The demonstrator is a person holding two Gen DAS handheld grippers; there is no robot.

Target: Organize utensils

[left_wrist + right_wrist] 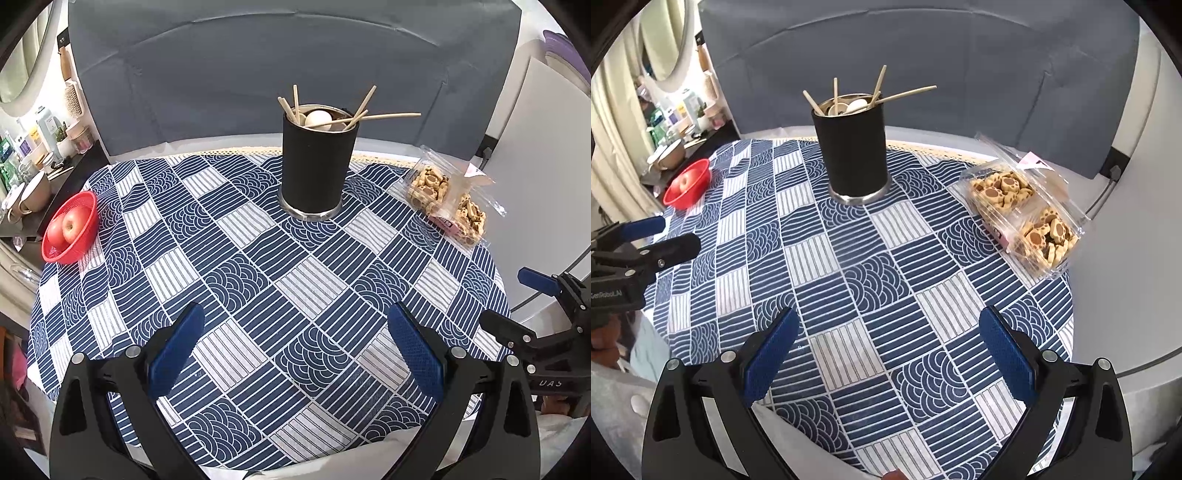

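Left wrist view: the left gripper (295, 347) hangs over the near part of a round table w/ a blue-and-white patterned cloth (258, 266), jaws spread wide, nothing between the blue pads. A black utensil holder (316, 166) stands upright toward the far side of the table, well apart from the gripper; wooden chopsticks (384, 116) stick out at angles & a pale spoon (318, 120) sits inside the rim. A red basket (72, 229) w/ an apple (75, 223) sits at the table's left edge; a clear cookie box (447, 201) lies far right. The right gripper (517, 299) shows at the right edge, open.

Right wrist view: the right gripper (888, 347) is likewise wide open & empty above the cloth (871, 266). The utensil holder (853, 155) stands upright beyond it, chopsticks (908, 93) fanned out of its top. Cookie box (1027, 214) at right, lid up; red basket (687, 182) far left. The left gripper (672, 234) shows at the left edge, fingers apart.
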